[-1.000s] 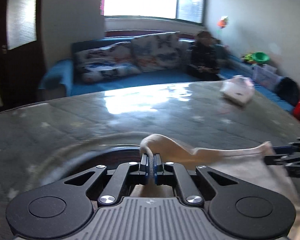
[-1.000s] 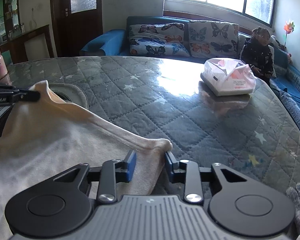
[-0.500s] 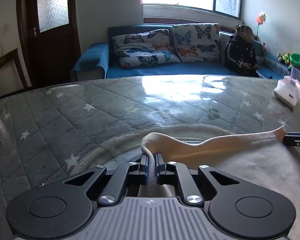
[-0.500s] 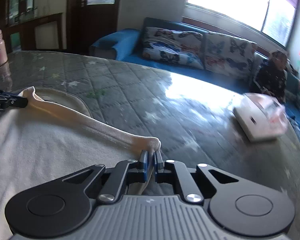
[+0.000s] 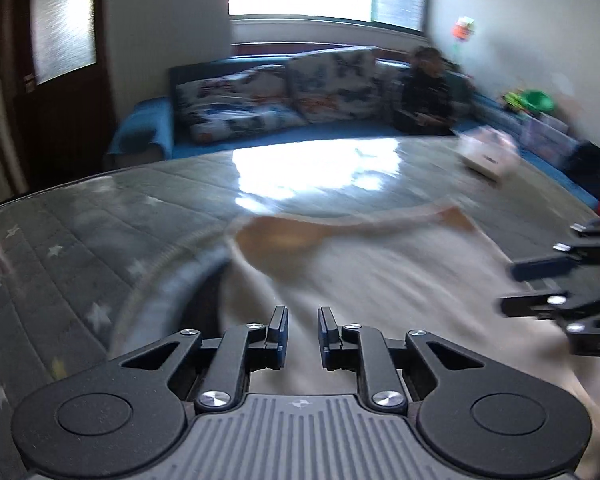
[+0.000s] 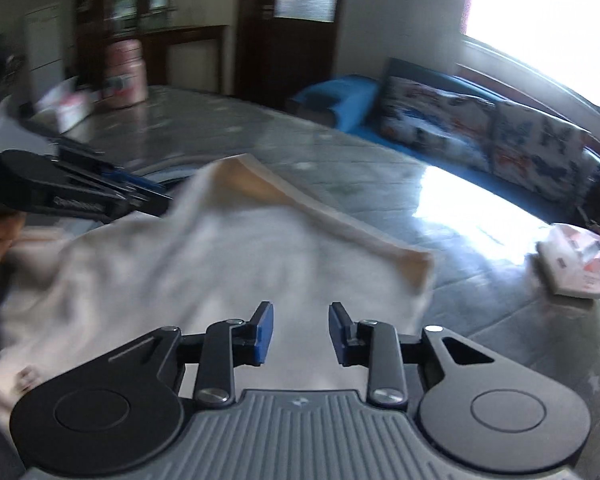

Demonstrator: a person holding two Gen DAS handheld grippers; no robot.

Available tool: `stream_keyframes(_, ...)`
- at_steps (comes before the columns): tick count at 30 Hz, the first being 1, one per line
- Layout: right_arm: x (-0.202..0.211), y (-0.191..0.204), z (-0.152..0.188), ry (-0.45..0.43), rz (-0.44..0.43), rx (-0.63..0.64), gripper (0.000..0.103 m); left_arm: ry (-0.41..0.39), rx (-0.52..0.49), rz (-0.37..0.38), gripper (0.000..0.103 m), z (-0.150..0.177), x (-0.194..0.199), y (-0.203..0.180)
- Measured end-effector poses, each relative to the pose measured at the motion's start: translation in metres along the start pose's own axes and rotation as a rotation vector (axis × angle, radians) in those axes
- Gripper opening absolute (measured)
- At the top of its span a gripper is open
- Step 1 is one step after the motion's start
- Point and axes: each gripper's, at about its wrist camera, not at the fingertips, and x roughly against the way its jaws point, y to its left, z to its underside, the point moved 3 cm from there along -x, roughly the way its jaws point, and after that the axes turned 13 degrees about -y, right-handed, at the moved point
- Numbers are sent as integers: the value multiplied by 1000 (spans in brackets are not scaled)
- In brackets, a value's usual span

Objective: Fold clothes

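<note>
Cream garment (image 5: 380,280) lies flat on the counter (image 5: 100,240), its folded far edge running crosswise just ahead of both claws, left corner nearer the left claw (image 5: 302,330), right corner (image 6: 418,264) nearer the right claw (image 6: 300,332). Both claws are opening, nothing between the pads. Half a second ago each pinched a corner of that edge; now it's dropped.

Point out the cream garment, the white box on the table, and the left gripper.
cream garment (image 6: 228,264): right wrist view, middle of the flat cloth.
white box (image 6: 576,264): right wrist view, its top face.
left gripper (image 5: 302,330): left wrist view, between its opening fingertips, nothing pinched.
</note>
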Motion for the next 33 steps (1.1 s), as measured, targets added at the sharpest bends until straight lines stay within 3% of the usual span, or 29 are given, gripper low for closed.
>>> stream_keyframes(4,20,40,15,12,-85,44,30,15,-39,59,19,27,33,-26)
stream_keyframes(14,59,83,53,11,-130,102,31,3,-28,46,21,71,78,-37)
stream_keyframes(24,86,93,65,27,-137,170,31,-8,35,38,21,87,109,-41)
stream_keyframes(30,110,89,76,26,-126,106,32,2,81,49,22,90,126,-33)
stream_keyframes(33,127,82,78,9,-113,71,42,16,80,56,24,82,126,-30)
